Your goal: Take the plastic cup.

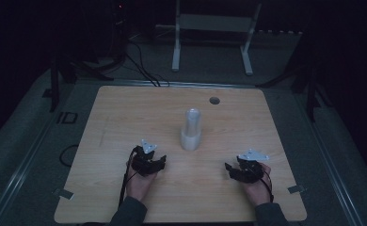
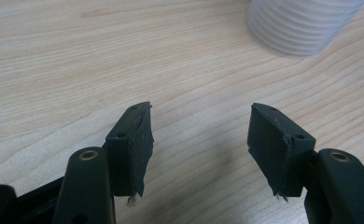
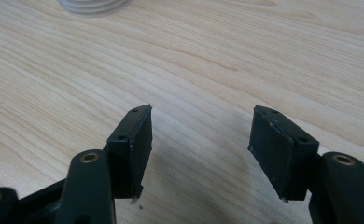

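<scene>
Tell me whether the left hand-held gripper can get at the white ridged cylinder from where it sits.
Probably yes. The left hand-held gripper has its jaws open with nothing between them, and bare table lies between it and the white ridged cylinder, which stands upright just ahead and to its right.

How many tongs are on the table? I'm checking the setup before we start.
2. The left tongs are held just left of the white ribbed cylinder, jaws open; the right tongs are farther right, also open.
</scene>
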A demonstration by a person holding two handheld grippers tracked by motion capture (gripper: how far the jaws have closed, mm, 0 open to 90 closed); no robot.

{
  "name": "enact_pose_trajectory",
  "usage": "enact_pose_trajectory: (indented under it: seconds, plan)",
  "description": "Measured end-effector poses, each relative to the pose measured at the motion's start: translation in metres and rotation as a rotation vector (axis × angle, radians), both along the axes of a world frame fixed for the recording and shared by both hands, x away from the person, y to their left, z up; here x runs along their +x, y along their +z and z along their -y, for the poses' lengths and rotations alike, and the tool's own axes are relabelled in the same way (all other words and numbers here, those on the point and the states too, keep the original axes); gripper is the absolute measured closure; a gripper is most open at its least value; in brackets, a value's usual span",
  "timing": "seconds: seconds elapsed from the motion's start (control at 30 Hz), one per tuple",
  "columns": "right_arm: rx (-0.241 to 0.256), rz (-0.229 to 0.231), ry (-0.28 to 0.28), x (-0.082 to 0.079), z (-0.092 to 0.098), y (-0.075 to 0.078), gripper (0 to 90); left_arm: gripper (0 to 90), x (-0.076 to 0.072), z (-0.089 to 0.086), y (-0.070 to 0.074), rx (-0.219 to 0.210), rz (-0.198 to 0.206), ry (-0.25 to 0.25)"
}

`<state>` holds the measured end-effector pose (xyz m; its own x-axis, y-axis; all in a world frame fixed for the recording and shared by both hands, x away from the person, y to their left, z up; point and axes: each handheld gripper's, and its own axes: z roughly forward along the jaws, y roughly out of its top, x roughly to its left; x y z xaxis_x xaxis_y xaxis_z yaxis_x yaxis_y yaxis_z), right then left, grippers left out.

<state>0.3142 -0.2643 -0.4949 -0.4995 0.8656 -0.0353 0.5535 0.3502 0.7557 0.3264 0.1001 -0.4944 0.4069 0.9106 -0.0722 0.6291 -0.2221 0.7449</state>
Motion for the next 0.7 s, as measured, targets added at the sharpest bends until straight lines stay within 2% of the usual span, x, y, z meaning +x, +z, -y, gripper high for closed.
enact_pose_trajectory:
  seconds: [0.4,0.7]
  plan:
    - [0.006,0.0,0.001,-0.002,0.0,0.001,39.0,39.3,-0.003,0.004,0.002,0.008,0.01,-0.033]
    - [0.03,0.021,0.009,-0.006,0.001,0.013,39.0,39.8,-0.003,0.005,0.008,0.001,0.011,-0.074]
